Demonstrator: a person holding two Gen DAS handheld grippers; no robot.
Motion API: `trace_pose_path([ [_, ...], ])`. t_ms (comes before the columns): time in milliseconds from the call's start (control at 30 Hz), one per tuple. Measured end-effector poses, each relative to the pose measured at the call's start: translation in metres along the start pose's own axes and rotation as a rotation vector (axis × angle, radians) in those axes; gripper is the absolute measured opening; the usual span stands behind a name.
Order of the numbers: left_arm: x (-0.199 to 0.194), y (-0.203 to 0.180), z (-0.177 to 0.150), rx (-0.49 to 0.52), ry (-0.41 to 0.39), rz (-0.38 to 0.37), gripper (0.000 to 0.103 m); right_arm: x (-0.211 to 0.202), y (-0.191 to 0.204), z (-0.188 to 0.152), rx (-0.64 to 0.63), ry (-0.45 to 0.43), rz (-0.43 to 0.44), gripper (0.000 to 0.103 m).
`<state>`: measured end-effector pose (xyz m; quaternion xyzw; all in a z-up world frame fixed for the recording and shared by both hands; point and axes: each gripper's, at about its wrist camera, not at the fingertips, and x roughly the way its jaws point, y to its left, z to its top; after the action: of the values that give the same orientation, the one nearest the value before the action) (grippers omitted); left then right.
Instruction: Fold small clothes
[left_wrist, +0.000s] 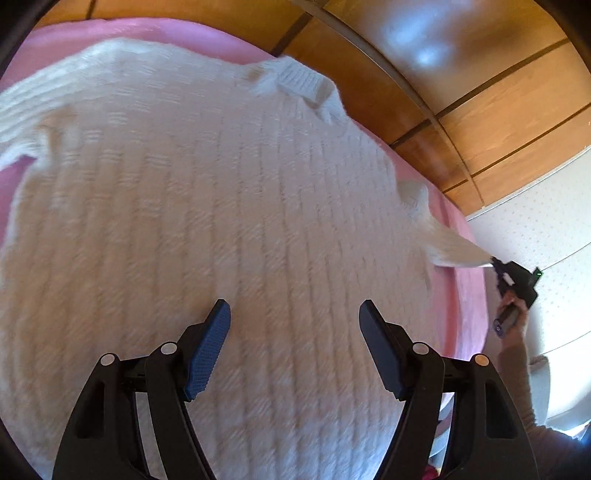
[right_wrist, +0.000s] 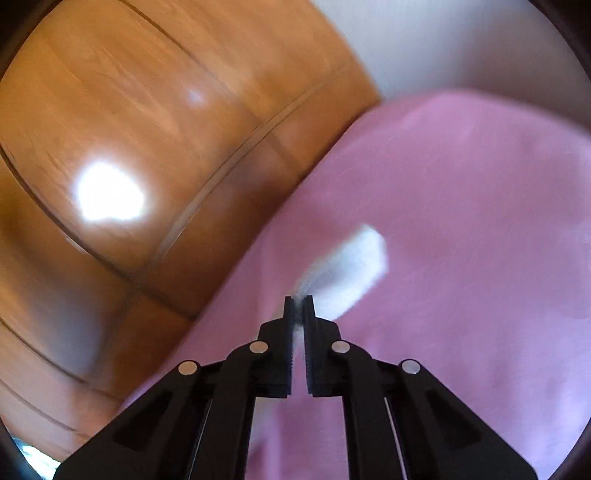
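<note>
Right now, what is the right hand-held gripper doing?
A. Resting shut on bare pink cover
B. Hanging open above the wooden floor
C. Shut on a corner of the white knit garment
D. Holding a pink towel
C: the right hand-held gripper pinches white fabric of the white knit garment between its closed jaws.

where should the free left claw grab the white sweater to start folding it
Likely the sleeve spread at the far left of the sweater, coming down from above with the left claw open across its edge. It lies flat on the pink sheet, with that sheet showing beside it, so one finger might slip under. The right claw already pinches the opposite sleeve, so this mirrors it.
</note>
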<state>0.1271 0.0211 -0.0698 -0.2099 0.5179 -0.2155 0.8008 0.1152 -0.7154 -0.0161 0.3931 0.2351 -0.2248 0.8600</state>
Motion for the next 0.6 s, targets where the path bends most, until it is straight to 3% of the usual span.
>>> trace_pose_path([
  [67, -0.004, 0.001, -0.003, 0.001, 0.004, 0.007, 0.071, 0.009, -0.018, -0.006, -0.051, 0.0, -0.223, 0.0],
  [100, -0.007, 0.003, -0.007, 0.002, 0.004, 0.019, 0.071, 0.015, -0.027, -0.011, -0.06, 0.015, -0.286, 0.0],
  [167, -0.013, 0.006, -0.013, 0.013, 0.002, 0.053, 0.071, 0.029, -0.054, -0.022, -0.003, 0.109, -0.274, 0.0],
  [233, -0.018, 0.01, -0.021, 0.018, 0.007, 0.07, 0.071, 0.025, -0.068, -0.033, 0.038, 0.119, -0.292, 0.004],
  [300, -0.028, 0.016, -0.029, 0.024, 0.0, 0.112, 0.071, 0.017, -0.071, -0.041, 0.074, 0.131, -0.246, 0.008],
  [367, -0.042, 0.025, -0.037, 0.02, -0.014, 0.144, 0.071, 0.002, -0.058, -0.052, 0.048, 0.127, -0.201, 0.038],
  [500, -0.077, 0.046, -0.049, -0.013, -0.084, 0.219, 0.071, -0.024, -0.011, -0.08, -0.079, 0.167, -0.051, 0.04],
  [600, -0.102, 0.066, -0.058, -0.042, -0.127, 0.282, 0.071, -0.035, 0.041, -0.126, -0.228, 0.278, 0.108, 0.041],
])
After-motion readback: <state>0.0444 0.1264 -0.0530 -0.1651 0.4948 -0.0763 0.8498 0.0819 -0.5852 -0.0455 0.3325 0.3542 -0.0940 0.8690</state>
